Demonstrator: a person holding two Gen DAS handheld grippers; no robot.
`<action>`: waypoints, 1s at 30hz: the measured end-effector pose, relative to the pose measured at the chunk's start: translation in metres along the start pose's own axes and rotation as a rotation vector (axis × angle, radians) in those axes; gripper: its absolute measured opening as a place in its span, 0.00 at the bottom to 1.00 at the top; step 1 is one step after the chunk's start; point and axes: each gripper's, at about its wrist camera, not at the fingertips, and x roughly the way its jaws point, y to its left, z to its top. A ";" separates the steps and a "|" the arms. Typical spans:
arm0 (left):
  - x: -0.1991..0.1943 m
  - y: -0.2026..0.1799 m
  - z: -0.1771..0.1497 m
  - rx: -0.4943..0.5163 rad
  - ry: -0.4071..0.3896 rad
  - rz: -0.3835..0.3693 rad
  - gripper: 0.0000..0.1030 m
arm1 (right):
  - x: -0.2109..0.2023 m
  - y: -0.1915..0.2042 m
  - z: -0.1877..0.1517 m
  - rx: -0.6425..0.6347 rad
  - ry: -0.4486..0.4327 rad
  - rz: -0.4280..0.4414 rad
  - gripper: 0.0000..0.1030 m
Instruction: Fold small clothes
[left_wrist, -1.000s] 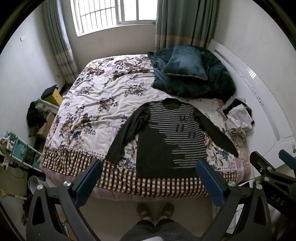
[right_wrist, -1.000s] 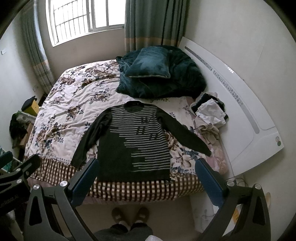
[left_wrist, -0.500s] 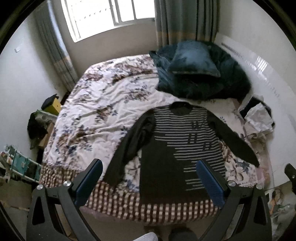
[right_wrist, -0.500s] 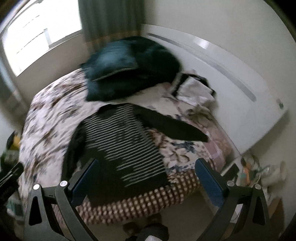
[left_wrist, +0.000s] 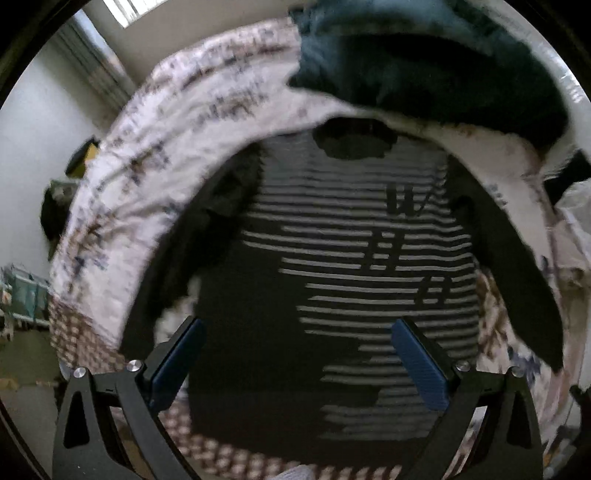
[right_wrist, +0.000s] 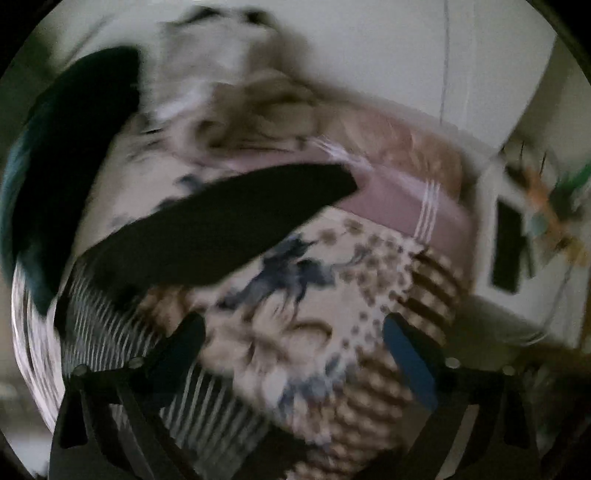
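Observation:
A dark sweater with white stripes (left_wrist: 332, 280) lies flat, sleeves spread, on the floral bed cover (left_wrist: 155, 155). My left gripper (left_wrist: 299, 365) is open and empty, low over the sweater's lower half. My right gripper (right_wrist: 295, 358) is open and empty over the bed's front right corner. The sweater's right sleeve (right_wrist: 229, 229) lies ahead of it and the striped body (right_wrist: 122, 332) shows at its left. Both views are blurred.
A dark teal duvet and pillow (left_wrist: 424, 62) lie at the head of the bed. The checked bed edge (right_wrist: 388, 387) and a pink sheet (right_wrist: 413, 206) are at the right corner. A white headboard (right_wrist: 369, 48) and cluttered floor (right_wrist: 535, 221) lie beyond.
Both grippers have moved forward and down toward the bed. The left closed in over the sweater's body; the right swung right toward the sleeve and bed corner. Both stayed open.

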 end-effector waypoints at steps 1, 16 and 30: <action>0.018 -0.009 0.002 -0.003 0.024 0.007 1.00 | 0.032 -0.014 0.018 0.077 0.024 0.023 0.91; 0.157 -0.101 0.030 -0.001 0.128 0.032 1.00 | 0.173 -0.037 0.103 0.335 -0.096 0.172 0.08; 0.162 0.006 0.047 -0.142 0.006 0.098 1.00 | 0.011 0.191 0.055 -0.241 -0.245 0.317 0.08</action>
